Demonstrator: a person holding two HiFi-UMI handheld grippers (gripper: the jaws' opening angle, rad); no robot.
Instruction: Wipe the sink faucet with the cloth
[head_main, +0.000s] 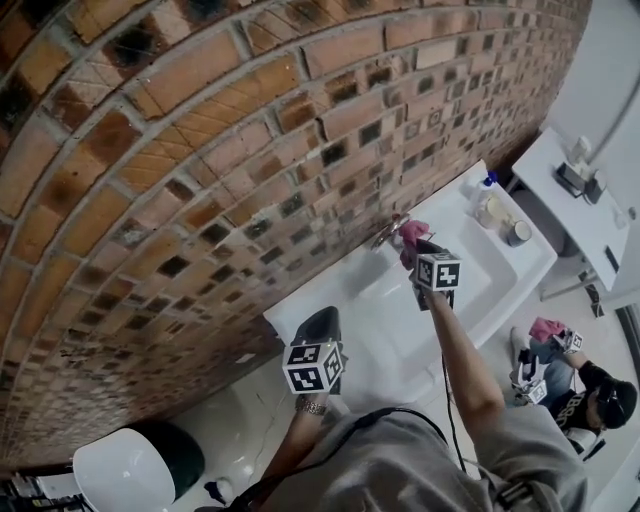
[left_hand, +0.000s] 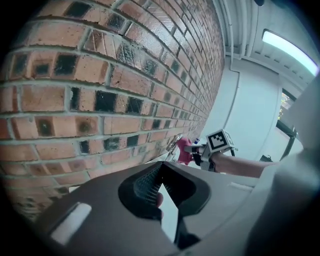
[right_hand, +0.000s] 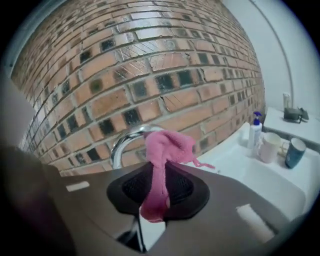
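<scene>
The right gripper view shows the right gripper (right_hand: 157, 192) clenched on a pink cloth (right_hand: 165, 150), whose bunched top lies against the chrome faucet (right_hand: 122, 142). Its base is hidden behind the gripper. The head view gives only a pink blob at the spout above the white sink (head_main: 400, 330). The left gripper (left_hand: 160, 172), seen in its own view, has its jaw tips together on nothing, near the brick wall (left_hand: 100, 75). A pump bottle (right_hand: 255, 129) and two cups (right_hand: 270, 146) stand further along the worktop.
</scene>
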